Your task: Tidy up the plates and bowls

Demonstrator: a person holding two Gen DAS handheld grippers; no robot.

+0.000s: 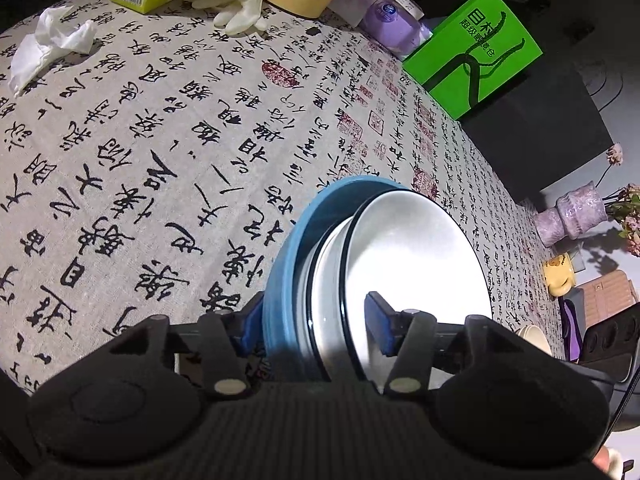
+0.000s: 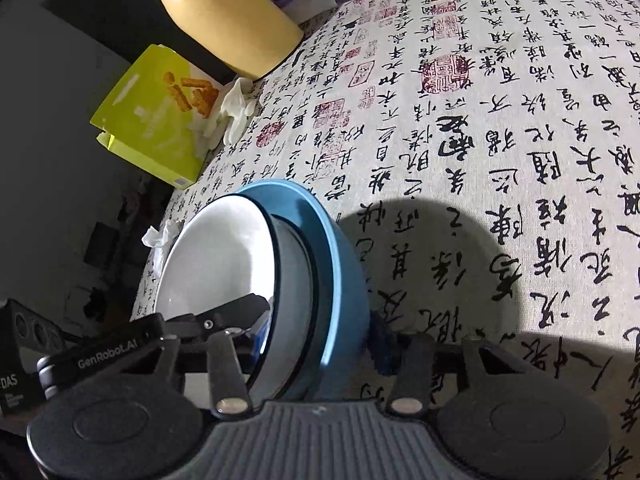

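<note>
Two grippers, left gripper [image 1: 316, 328] and right gripper [image 2: 318, 344], both clamped on blue plate [image 1: 280, 264] plus white bowls [image 1: 404, 248], over calligraphy tablecloth [image 1: 160, 140].

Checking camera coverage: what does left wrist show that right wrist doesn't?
Left wrist only: green bag, purple vase, yellow mug.
Right wrist only: yellow jug's grey lid, snack picture on the yellow-green box, the other claw's arm reaching in.
Both: blue plate stacked with white bowl, clamped at the rim by left claw and right claw, on the calligraphy tablecloth.
</note>
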